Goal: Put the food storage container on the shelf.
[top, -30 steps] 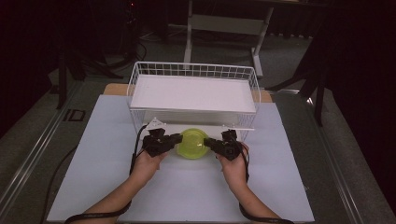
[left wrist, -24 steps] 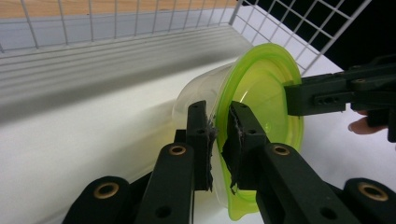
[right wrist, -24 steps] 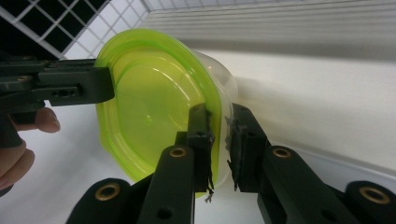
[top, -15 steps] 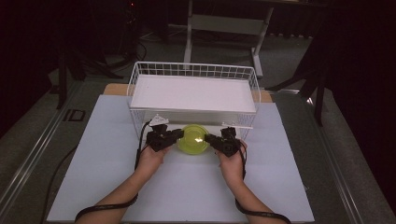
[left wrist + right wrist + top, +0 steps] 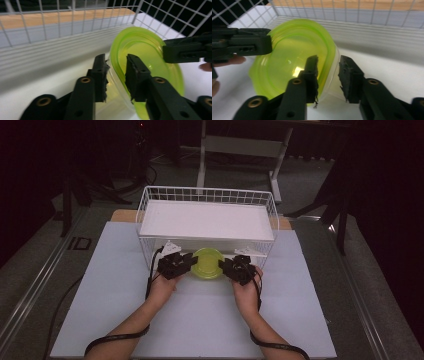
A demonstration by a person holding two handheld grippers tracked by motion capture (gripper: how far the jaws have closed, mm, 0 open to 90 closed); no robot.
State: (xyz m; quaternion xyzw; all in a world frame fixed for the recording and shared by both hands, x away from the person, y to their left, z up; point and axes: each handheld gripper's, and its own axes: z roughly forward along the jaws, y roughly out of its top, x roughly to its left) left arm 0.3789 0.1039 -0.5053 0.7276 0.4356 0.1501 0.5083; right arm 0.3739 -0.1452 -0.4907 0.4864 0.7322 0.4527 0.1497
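Straddling green bowl [image 5: 208, 263] rim, left gripper [image 5: 116, 72] and right gripper [image 5: 328, 72] jaws just opening, pads apart from rim; risk: bowl tipping against wire basket [image 5: 207, 196] if nudged.

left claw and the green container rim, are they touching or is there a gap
Apart. In the left gripper view the green container rim runs between the left claw pads, with a gap on each side; the jaws have just been opening.
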